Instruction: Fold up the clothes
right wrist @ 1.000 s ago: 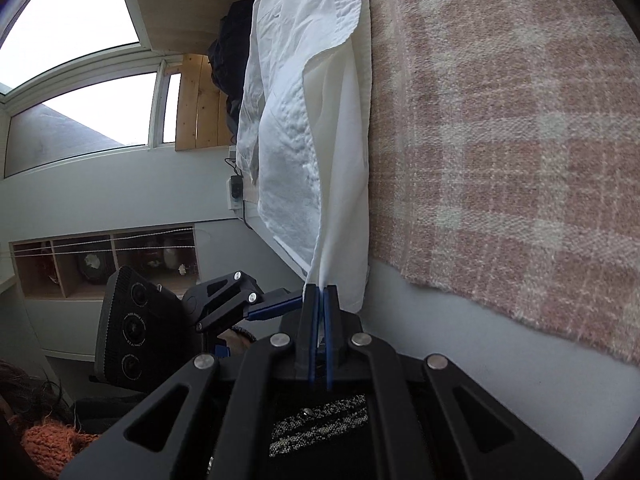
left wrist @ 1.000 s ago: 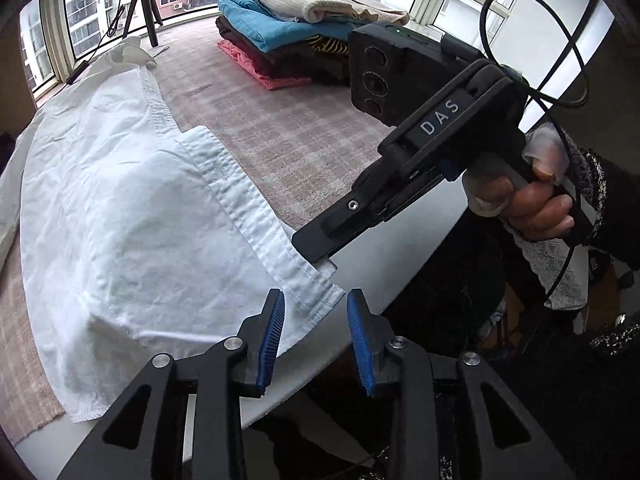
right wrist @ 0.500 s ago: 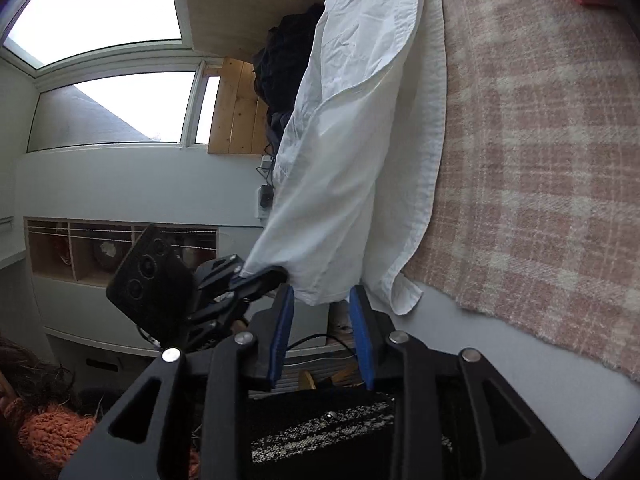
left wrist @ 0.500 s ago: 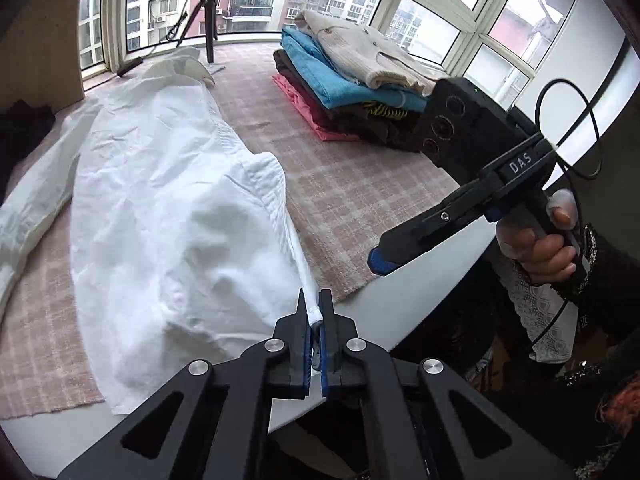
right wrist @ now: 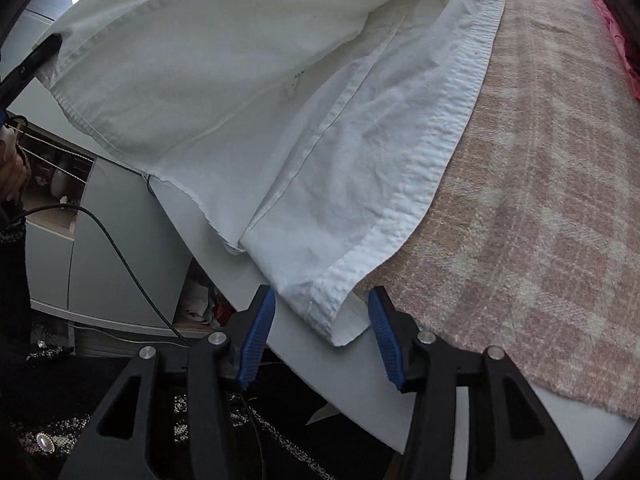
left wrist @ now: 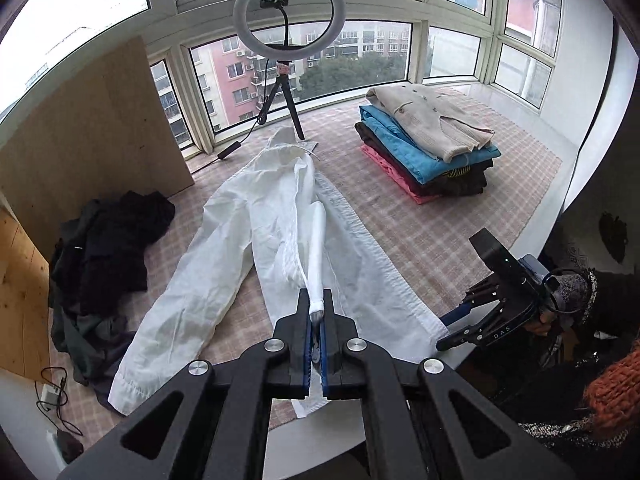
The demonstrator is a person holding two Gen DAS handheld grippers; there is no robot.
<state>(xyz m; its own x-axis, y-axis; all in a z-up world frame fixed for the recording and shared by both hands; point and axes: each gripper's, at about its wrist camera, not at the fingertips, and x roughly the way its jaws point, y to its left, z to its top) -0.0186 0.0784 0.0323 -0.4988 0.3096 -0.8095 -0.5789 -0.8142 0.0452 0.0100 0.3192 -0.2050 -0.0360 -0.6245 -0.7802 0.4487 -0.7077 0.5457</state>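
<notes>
Above the near edge of the table [left wrist: 532, 220], the left gripper [left wrist: 316, 344] is clenching a fold of the white shirt [left wrist: 280, 216]. The right gripper [right wrist: 322, 338] is hanging unclenched, jaws just closing slightly, the shirt's corner between them ungripped.

A white ring light on a black tripod [left wrist: 289, 12] stood by the tall windows [left wrist: 360, 46], its black cable trailing across the pink-and-cream plaid blanket [left wrist: 460, 216] that covered the white counter [right wrist: 304, 344]. A light wooden board [left wrist: 88, 128] leaned at the left. Beyond the glass rose a red-brick apartment block [left wrist: 236, 80].
</notes>
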